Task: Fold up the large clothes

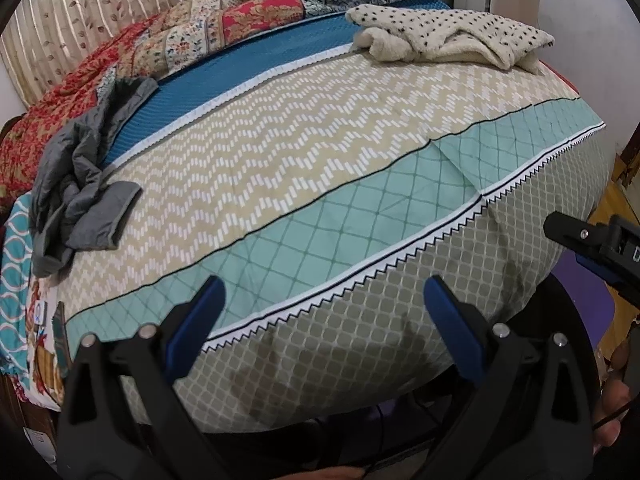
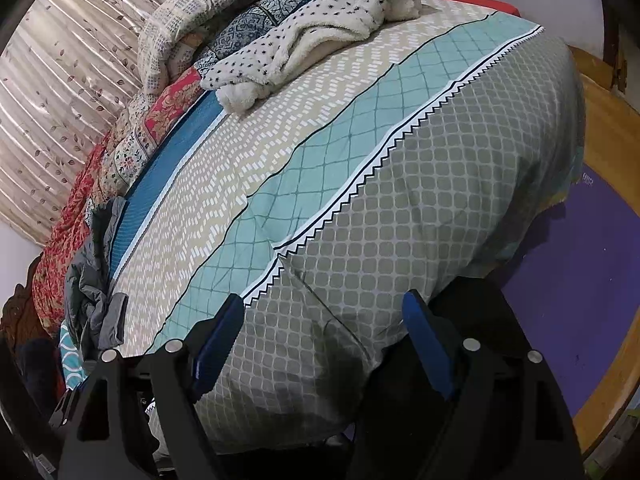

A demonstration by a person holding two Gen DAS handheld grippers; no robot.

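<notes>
A crumpled grey garment (image 1: 86, 188) lies at the left end of the bed; it also shows in the right wrist view (image 2: 96, 284). A cream fleece garment with black dots (image 1: 448, 36) lies bunched at the far right of the bed, also seen in the right wrist view (image 2: 316, 44). My left gripper (image 1: 324, 300) is open and empty over the bed's near edge. My right gripper (image 2: 324, 312) is open and empty over the same edge; part of it shows at the right of the left wrist view (image 1: 592, 240).
The bed cover (image 1: 320, 160) has beige zigzag, teal and grey bands. Piled quilts (image 1: 168, 40) and a curtain (image 2: 60, 92) run along the far side. A purple mat (image 2: 580, 260) lies on the wooden floor to the right.
</notes>
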